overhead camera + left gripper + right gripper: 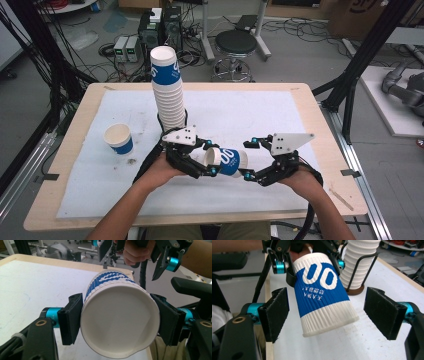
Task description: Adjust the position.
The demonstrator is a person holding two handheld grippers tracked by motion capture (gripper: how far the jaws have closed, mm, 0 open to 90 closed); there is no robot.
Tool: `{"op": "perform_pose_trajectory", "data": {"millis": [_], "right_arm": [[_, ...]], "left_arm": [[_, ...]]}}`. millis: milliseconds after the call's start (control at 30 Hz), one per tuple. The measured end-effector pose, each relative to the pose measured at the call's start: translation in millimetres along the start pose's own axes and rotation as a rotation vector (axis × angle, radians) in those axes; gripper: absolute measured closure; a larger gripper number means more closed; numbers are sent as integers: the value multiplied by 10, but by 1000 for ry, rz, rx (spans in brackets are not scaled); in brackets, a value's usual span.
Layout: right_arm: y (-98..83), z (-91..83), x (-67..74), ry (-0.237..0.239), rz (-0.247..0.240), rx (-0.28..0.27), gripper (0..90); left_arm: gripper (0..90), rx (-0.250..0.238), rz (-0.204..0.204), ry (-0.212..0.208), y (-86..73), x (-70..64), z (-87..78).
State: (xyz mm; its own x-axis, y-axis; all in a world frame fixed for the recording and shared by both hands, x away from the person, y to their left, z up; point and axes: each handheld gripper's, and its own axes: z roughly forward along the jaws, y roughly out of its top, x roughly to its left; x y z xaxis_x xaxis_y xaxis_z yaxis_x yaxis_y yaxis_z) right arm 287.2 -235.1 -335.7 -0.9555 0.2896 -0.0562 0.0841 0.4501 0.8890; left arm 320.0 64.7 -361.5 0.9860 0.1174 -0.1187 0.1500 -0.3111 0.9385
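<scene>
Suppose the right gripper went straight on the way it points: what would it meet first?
Probably the blue-and-white paper cup, lying between the right gripper's open jaws, base end nearest, and held by the left gripper.

Both forearms enter from the bottom of the high view, angled inward. Left hand [159,172] grips the black left tool [210,160], pointed right; its jaws are clamped across the rim end of a blue-and-white ribbed paper cup [227,161], held on its side. Right hand [300,180] carries the black right tool [247,159], pointed left; jaws spread wide, pads [275,312] clear of the cup's base.
</scene>
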Motion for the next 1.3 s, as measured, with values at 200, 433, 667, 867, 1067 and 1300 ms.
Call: {"op": "perform_pose_trajectory", "data": {"millis": [200,433,667,867,1067,1300], "right_arm": [[-66,-35,-5,-28,19,-26,202],[-135,-63,-4,-49,41,-53,201],[-245,-58,-7,-65,60,-60,201],[-380,-42,-6,-65,91,-63,201],[-462,-35,1,-54,114,-62,201],[-480,-18,13,-33,115,-62,201]], "left_arm": [[298,-48,0,14,-61,1,-35],[298,-98,9,28,-170,8,-58],[298,-122,17,25,-218,-18,-82],[298,-133,27,4,-244,-45,-103],[299,-142,38,-10,-245,-62,-108],[299,-150,52,-24,-240,-78,-104]]}}
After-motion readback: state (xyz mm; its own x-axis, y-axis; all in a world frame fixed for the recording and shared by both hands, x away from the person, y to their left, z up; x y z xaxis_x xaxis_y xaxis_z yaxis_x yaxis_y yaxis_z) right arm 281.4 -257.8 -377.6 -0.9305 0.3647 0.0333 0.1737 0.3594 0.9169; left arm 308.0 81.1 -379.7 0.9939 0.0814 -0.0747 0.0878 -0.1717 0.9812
